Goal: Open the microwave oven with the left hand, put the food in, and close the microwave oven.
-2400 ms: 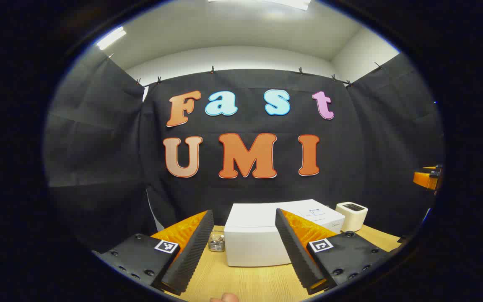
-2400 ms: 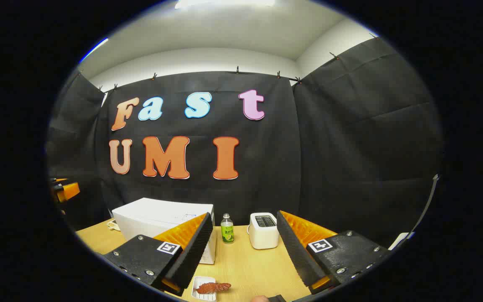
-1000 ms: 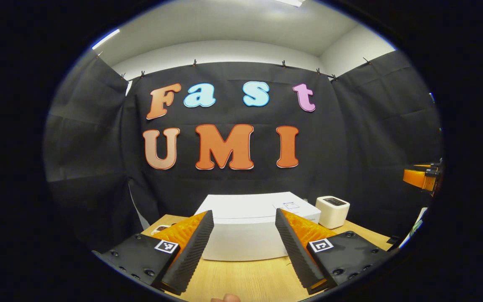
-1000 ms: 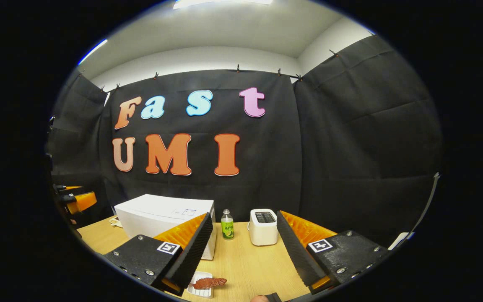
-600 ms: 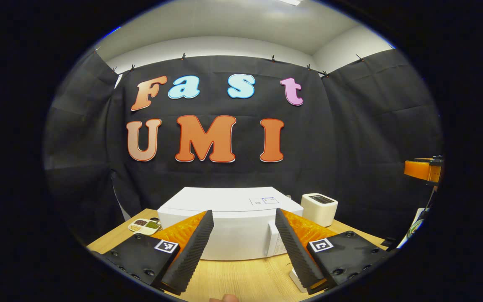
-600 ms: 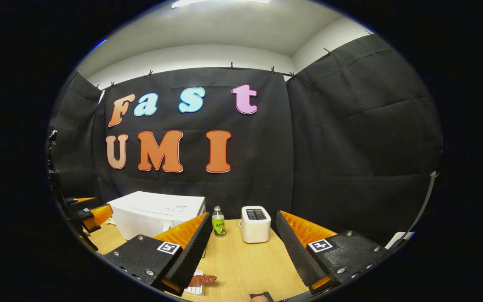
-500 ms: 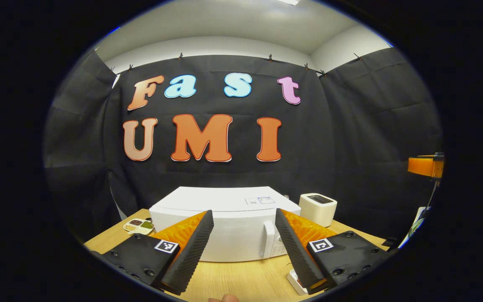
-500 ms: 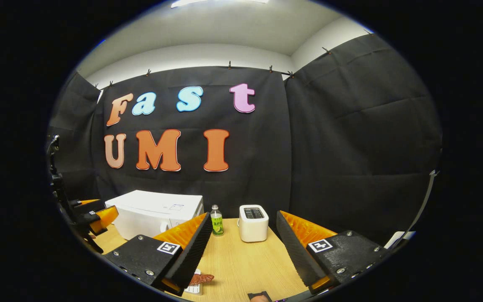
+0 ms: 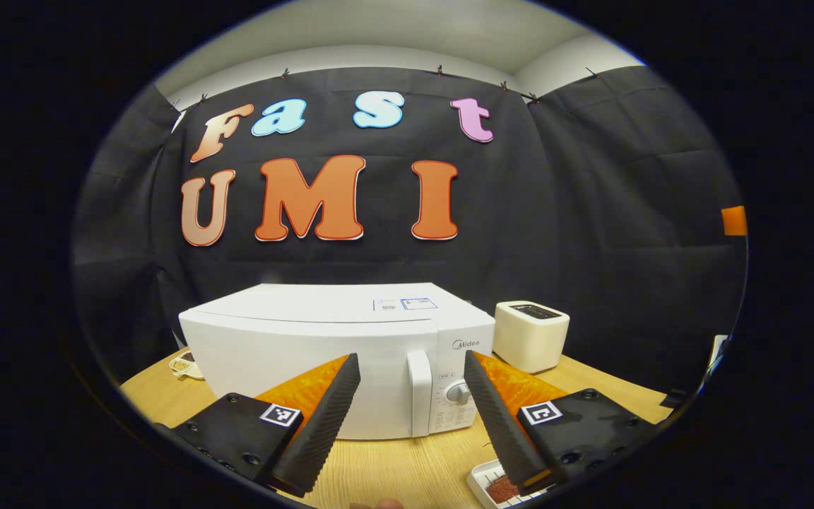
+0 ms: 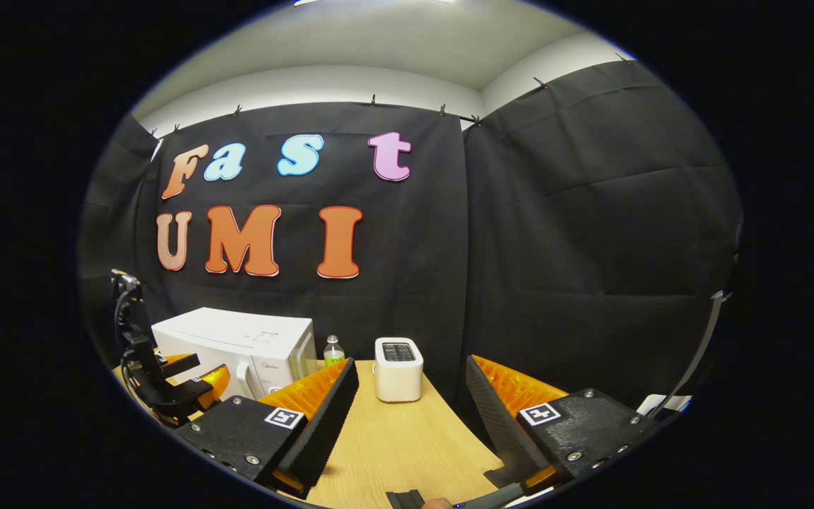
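The white microwave (image 9: 308, 339) stands on the wooden table (image 9: 393, 470) with its door closed; its upright handle (image 9: 419, 392) and dial (image 9: 458, 394) face me. My left gripper (image 9: 410, 424) is open just in front of the handle, touching nothing. A reddish-brown piece of food (image 9: 500, 489) lies in a small white tray at the lower right, partly hidden by a finger. From the right gripper view the microwave (image 10: 237, 339) sits at the left, with the left gripper (image 10: 191, 376) before it. My right gripper (image 10: 407, 424) is open and empty over the table (image 10: 393, 438).
A white toaster (image 9: 531, 336) (image 10: 398, 369) stands right of the microwave, with a green-labelled bottle (image 10: 333, 350) between them. A small snack dish (image 9: 184, 365) lies left of the microwave. Black cloth walls close in the back and right.
The left gripper has come round to the microwave's front and closer; handle and dial now face it. The right gripper has turned rightward, and the food tray left its view.
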`<state>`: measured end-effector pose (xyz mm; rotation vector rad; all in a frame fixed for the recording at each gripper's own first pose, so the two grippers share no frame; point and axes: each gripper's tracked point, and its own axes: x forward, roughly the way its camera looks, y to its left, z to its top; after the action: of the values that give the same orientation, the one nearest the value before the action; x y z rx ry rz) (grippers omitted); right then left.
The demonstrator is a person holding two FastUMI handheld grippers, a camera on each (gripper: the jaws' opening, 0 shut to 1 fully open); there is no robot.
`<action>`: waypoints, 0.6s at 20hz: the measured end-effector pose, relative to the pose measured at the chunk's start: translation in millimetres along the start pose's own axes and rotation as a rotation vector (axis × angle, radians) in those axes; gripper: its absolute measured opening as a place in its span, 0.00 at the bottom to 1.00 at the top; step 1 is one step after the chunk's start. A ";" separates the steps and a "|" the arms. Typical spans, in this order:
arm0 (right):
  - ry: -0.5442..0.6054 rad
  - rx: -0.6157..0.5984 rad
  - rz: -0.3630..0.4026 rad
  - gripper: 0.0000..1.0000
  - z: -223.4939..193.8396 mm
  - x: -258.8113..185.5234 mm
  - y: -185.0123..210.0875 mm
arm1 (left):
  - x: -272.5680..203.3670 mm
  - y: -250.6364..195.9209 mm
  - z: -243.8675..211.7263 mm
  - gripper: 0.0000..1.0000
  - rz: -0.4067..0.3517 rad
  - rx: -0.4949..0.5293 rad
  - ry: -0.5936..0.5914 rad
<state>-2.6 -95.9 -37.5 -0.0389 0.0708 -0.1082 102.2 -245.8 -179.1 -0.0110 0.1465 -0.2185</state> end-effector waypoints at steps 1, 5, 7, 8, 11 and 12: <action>0.004 -0.002 -0.005 0.95 -1.3 0.8 -2.5 | 8.9 -2.6 -11.5 0.97 0.002 -0.004 0.015; 0.015 -0.002 -0.014 0.95 -8.3 5.9 -9.2 | 34.8 -4.6 -42.6 0.94 0.028 -0.001 0.058; 0.019 0.004 -0.016 0.95 -10.9 7.3 -11.2 | 44.4 -0.4 -56.4 0.94 0.046 0.007 0.083; 0.019 0.005 -0.017 0.95 -11.2 8.2 -12.0 | 48.6 2.3 -60.6 0.94 0.056 0.007 0.089; 0.017 0.002 -0.021 0.95 -14.1 8.8 -15.3 | 58.0 5.0 -73.2 0.91 0.063 -0.006 0.107; 0.017 0.004 -0.019 0.95 -14.3 8.6 -15.4 | 61.5 4.2 -78.1 0.80 0.062 -0.007 0.120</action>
<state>3.2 -112.6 -51.7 -0.0343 0.0872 -0.1277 151.1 -254.7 -265.3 -0.0007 0.2666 -0.1564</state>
